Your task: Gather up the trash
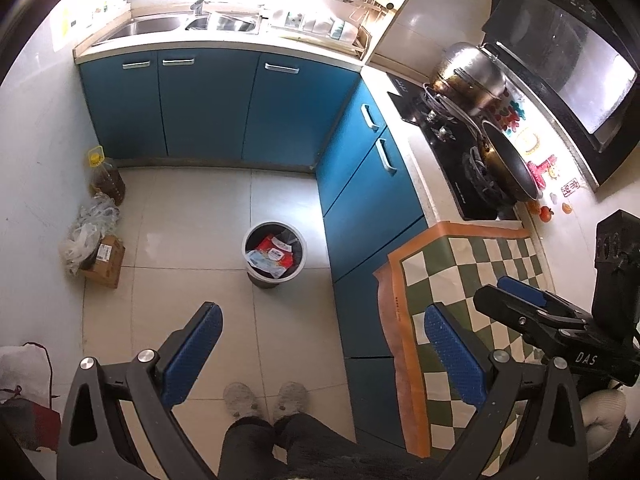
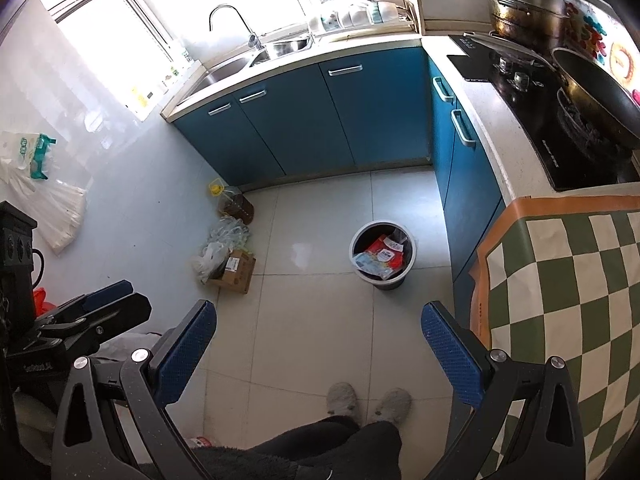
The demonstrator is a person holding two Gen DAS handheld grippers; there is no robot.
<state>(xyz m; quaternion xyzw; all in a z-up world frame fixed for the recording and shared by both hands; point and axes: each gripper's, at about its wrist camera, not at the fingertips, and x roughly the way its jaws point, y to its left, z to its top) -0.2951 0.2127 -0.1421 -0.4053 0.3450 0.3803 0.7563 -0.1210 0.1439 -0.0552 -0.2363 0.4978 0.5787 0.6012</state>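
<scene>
Both tools hung spread and empty above the tiled floor — left gripper (image 1: 320,354), right gripper (image 2: 318,350) — while the trash bin (image 1: 274,254), red and blue wrappers (image 1: 272,257) inside, stood well ahead beside the blue cabinets (image 1: 224,104).

Tile floor (image 1: 192,216) w/ bin (image 1: 274,254), box (image 1: 105,261), bottle (image 1: 107,178).

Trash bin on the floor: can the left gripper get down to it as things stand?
Probably yes. The left gripper is open and empty, and the trash bin stands uncovered on bare floor tiles ahead of the person's slippers, apart from the blue cabinets. It sits well below, so a long lowering is needed.
</scene>
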